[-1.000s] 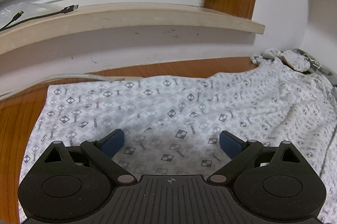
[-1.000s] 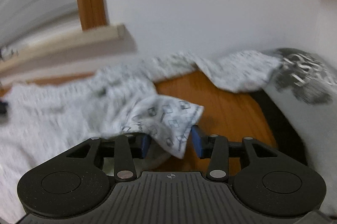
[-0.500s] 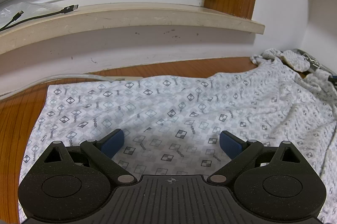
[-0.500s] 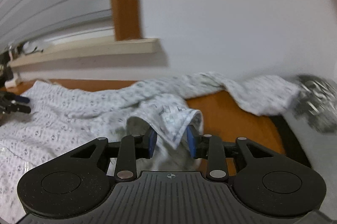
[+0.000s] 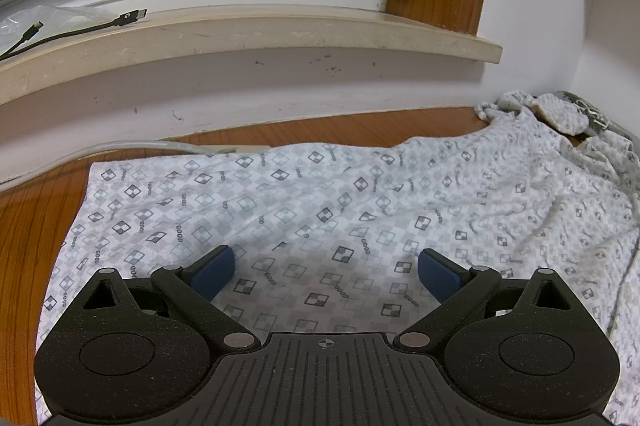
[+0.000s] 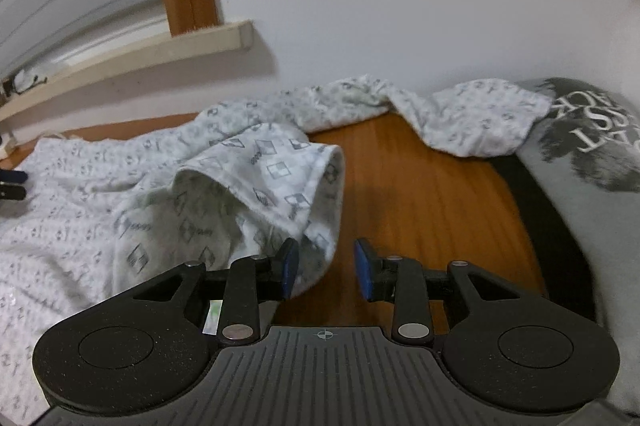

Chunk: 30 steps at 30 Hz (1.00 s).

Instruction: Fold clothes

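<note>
A white shirt point(image 5: 320, 201) with a grey diamond print lies spread on the wooden table point(image 5: 24, 226). My left gripper point(image 5: 325, 274) hovers low over its flat body, jaws wide open with nothing between them. In the right wrist view the shirt point(image 6: 80, 209) bunches toward a raised sleeve point(image 6: 280, 169) with an open cuff. My right gripper point(image 6: 326, 268) sits at that cuff's lower edge. Its jaws stand narrowly apart: cloth hangs against the left pad point(image 6: 289, 268), while the right pad point(image 6: 363, 270) is free over bare wood point(image 6: 420, 209). The other sleeve point(image 6: 472, 121) trails toward the wall.
A windowsill point(image 5: 240, 37) with a black cable point(image 5: 72, 33) juts out above the table's far edge. A grey garment with white lettering point(image 6: 592, 145) lies at the right over a dark strip point(image 6: 548, 226). A white cable point(image 5: 120, 149) runs along the wall.
The right gripper has shifted, and the sleeve that filled the gap between its pads now only hangs by the left pad. The left gripper has not moved.
</note>
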Motion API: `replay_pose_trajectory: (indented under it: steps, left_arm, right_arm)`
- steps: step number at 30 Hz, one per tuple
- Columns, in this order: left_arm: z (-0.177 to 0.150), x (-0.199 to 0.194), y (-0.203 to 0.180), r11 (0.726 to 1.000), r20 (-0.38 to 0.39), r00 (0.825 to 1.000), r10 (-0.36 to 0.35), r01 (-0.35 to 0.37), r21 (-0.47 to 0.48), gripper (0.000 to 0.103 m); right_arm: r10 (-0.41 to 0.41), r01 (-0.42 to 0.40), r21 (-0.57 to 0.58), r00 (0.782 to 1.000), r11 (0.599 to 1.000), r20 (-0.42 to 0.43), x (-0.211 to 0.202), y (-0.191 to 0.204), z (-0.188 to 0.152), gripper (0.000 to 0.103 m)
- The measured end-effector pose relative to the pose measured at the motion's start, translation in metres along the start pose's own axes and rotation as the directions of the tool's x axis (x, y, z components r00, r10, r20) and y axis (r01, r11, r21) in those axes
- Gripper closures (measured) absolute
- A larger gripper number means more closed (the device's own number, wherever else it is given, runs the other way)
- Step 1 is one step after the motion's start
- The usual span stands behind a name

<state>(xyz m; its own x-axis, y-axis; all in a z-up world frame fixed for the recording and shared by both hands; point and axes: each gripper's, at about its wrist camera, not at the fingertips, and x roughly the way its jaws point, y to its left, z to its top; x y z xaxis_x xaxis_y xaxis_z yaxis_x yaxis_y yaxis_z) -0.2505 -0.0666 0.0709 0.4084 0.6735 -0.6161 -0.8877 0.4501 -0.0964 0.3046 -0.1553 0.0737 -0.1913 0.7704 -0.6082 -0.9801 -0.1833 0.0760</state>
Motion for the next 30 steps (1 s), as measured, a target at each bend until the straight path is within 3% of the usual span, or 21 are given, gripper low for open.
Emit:
replay_pose_trajectory:
  steps: [1,2,6,8,9,12,15,17,23,25,27,29,30]
  left_arm:
    - [0.000,0.000,0.000,1.000,0.000,1.000,0.000,0.000,0.000,0.004]
    - [0.000,0.000,0.000,1.000,0.000,1.000,0.000,0.000,0.000,0.004]
    - [0.000,0.000,0.000,1.000,0.000,1.000,0.000,0.000,0.001,0.004]
    - [0.000,0.000,0.000,1.000,0.000,1.000,0.001,-0.001,0.001,0.004]
    - [0.000,0.000,0.000,1.000,0.000,1.000,0.000,0.000,0.002,0.004]
    - [0.000,0.000,0.000,1.000,0.000,1.000,0.000,0.000,0.002,0.004]
    - [0.000,0.000,-0.001,1.000,-0.001,1.000,0.000,0.000,0.003,0.003]
    - [0.000,0.000,-0.001,1.000,-0.001,1.000,0.000,0.000,0.004,0.003]
    - [0.000,0.001,-0.002,1.000,-0.003,1.000,0.005,-0.005,0.009,0.003]
    - [0.000,0.001,-0.002,1.000,-0.004,1.000,0.007,-0.007,0.012,0.003]
    - [0.000,0.001,-0.004,1.000,-0.006,1.000,0.016,-0.016,0.016,0.003]
    - [0.000,0.002,-0.006,0.999,-0.010,1.000,0.025,-0.025,0.024,0.002]
    - [0.000,0.002,-0.007,0.999,-0.011,0.999,0.032,-0.032,0.026,0.002]
  right_arm:
    - [-0.004,0.004,-0.008,1.000,1.000,-0.010,0.005,0.001,0.002,0.083]
    - [-0.010,0.010,-0.018,1.000,1.000,-0.019,0.009,0.002,0.004,0.100]
    - [-0.120,0.121,-0.071,0.992,0.990,0.028,-0.006,0.000,0.025,0.100]
    - [-0.199,0.205,-0.055,0.975,0.977,0.104,-0.031,-0.007,0.046,0.100]
    - [-0.248,0.256,-0.028,0.955,0.966,0.159,-0.048,-0.012,0.059,0.100]
    - [-0.269,0.280,-0.023,0.940,0.960,0.209,-0.067,-0.010,0.074,0.100]
    - [-0.310,0.324,-0.093,0.941,0.942,0.134,-0.046,-0.002,0.064,0.087]
    - [-0.344,0.351,-0.138,0.936,0.926,0.074,-0.030,0.002,0.053,0.069]
    - [-0.358,0.356,-0.046,0.933,0.933,-0.031,-0.031,-0.028,0.015,0.061]
    - [-0.368,0.367,-0.020,0.930,0.930,-0.007,-0.038,-0.029,0.007,0.061]
    - [-0.393,0.392,0.032,0.917,0.920,0.076,-0.055,-0.028,0.005,0.061]
    - [-0.370,0.359,0.095,0.914,0.929,0.165,-0.067,-0.022,0.009,0.060]
    - [-0.316,0.301,0.103,0.931,0.948,0.182,-0.067,-0.016,0.013,0.060]
